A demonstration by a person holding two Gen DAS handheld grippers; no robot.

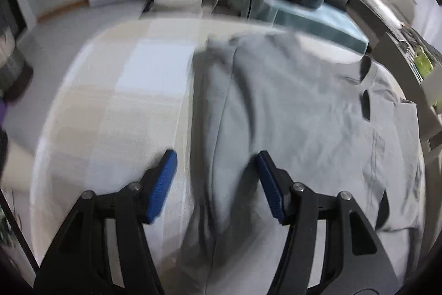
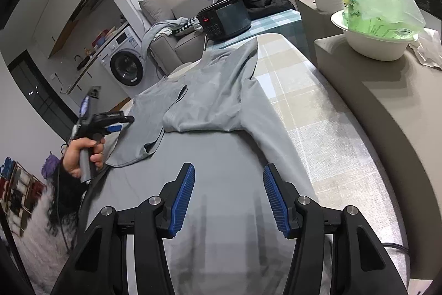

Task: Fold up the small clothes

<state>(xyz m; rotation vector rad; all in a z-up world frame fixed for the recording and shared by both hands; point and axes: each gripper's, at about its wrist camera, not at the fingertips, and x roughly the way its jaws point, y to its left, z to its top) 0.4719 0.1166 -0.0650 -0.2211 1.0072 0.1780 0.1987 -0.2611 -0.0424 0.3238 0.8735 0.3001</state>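
Garment (image 1: 290,107), a grey piece, lay spread on the checked table (image 1: 132,90) beneath both grippers; our left gripper (image 1: 215,179) straddled its edge with jaws parted, unclenched; right gripper (image 2: 228,201) hovered released; we judged pinching one layer cleanly mattered.

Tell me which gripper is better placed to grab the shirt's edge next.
Probably left: the left gripper straddles the grey shirt's edge, jaws open. The right gripper hangs over mid-fabric.
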